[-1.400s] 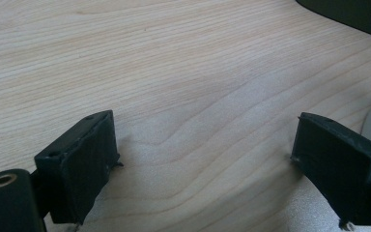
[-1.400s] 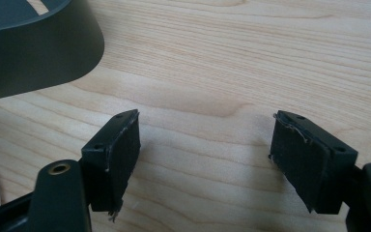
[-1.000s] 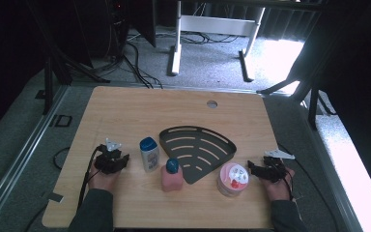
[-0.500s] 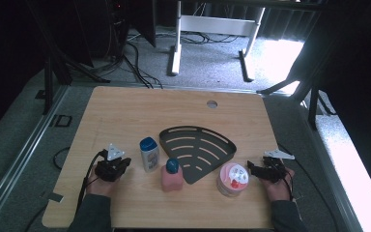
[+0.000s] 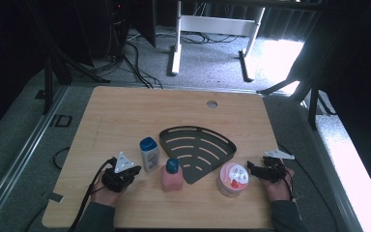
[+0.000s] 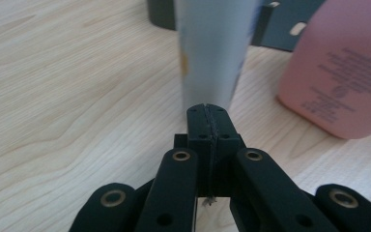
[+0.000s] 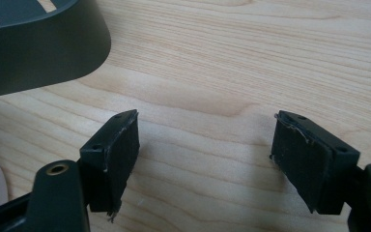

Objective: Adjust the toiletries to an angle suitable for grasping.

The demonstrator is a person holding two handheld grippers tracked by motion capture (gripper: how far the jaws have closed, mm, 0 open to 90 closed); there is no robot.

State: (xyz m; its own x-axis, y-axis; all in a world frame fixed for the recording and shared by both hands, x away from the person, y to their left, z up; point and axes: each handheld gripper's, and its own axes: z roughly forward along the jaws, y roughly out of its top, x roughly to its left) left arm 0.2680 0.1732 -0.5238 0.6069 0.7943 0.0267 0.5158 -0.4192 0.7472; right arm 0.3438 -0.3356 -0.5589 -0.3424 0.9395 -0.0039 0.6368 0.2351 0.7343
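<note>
Gripper (image 7: 205, 159) gapes over table (image 7: 251, 58) beside rack (image 7: 34, 48).

Upright blue-capped white bottle (image 5: 149, 154) beside pink bottle (image 5: 171, 175).

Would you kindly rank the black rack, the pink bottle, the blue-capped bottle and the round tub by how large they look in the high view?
1. Black rack, clearly largest.
2-4. Pink bottle, blue-capped bottle and round tub look too alike in size to rank.
</note>
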